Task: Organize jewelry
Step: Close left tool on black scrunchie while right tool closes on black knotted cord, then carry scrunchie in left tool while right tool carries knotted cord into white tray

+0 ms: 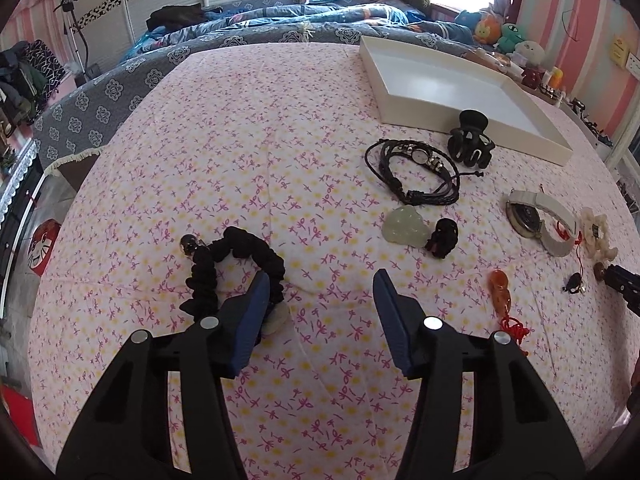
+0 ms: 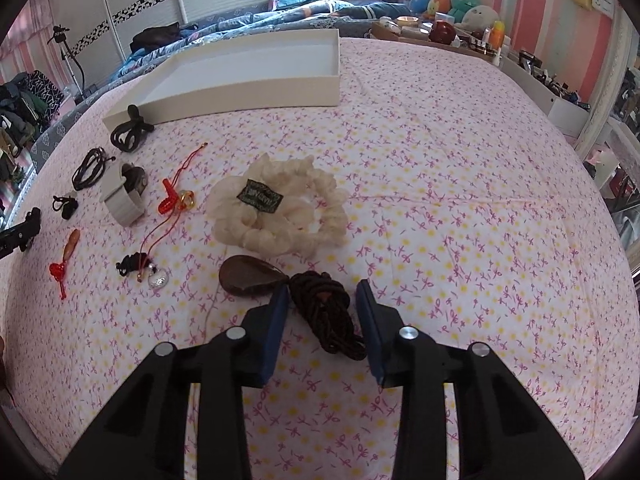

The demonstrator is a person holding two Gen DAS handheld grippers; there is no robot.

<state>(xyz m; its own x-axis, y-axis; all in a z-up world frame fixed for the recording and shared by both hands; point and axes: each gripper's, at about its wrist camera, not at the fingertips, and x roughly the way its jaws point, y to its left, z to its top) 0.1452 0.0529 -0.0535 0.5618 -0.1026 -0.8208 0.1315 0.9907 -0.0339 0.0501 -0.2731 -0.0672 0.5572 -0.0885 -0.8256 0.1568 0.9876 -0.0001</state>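
The jewelry lies spread on a pink flowered cloth near a white tray. The right gripper has a dark brown cord between its fingers, which do not squeeze it yet. The left gripper is open beside a black scrunchie.

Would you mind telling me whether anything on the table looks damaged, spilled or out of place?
Nothing looks damaged or spilled. The jewelry is loose on the tablecloth, and the white tray has nothing in it, as expected before sorting.
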